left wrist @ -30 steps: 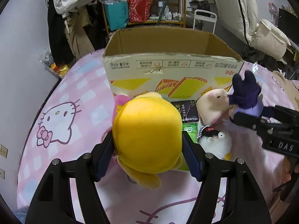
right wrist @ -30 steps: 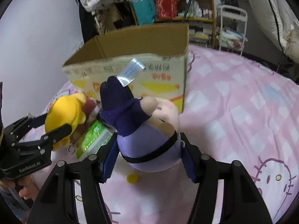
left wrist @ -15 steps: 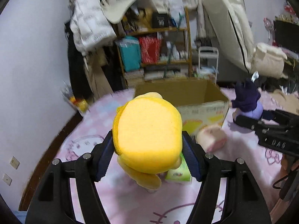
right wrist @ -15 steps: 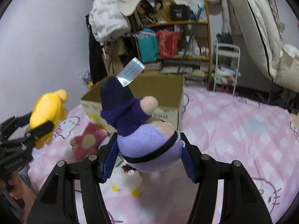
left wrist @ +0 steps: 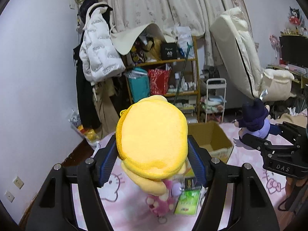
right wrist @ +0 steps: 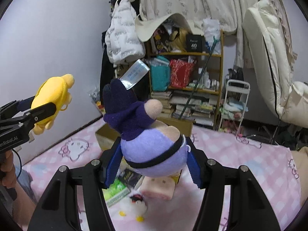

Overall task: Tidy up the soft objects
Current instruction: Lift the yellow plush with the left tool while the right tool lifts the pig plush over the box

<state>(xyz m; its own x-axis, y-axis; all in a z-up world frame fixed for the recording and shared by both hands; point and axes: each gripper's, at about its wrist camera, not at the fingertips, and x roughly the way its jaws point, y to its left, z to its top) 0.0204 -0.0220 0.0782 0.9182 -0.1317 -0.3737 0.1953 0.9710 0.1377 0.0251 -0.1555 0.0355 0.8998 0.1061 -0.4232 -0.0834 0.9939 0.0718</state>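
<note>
My left gripper (left wrist: 152, 163) is shut on a yellow plush toy (left wrist: 152, 142) and holds it high above the bed; it also shows in the right wrist view (right wrist: 52, 100). My right gripper (right wrist: 152, 163) is shut on a purple plush toy (right wrist: 148, 134) with a silver tag, also held high; it shows at the right of the left wrist view (left wrist: 254, 119). An open cardboard box (left wrist: 213, 140) stands on the pink bedspread (right wrist: 240, 157) below and ahead of both grippers.
On the bed below lie a pink plush (left wrist: 161, 202), a green packet (left wrist: 186, 202), a dark packet (right wrist: 130, 177), a peach plush (right wrist: 157, 188) and a white duck plush (right wrist: 132, 207). A cluttered shelf (left wrist: 165, 73) and hung coats (left wrist: 98, 53) stand behind.
Both grippers have risen well above the bed with their plush toys still held. The box and loose items now look smaller and lower.
</note>
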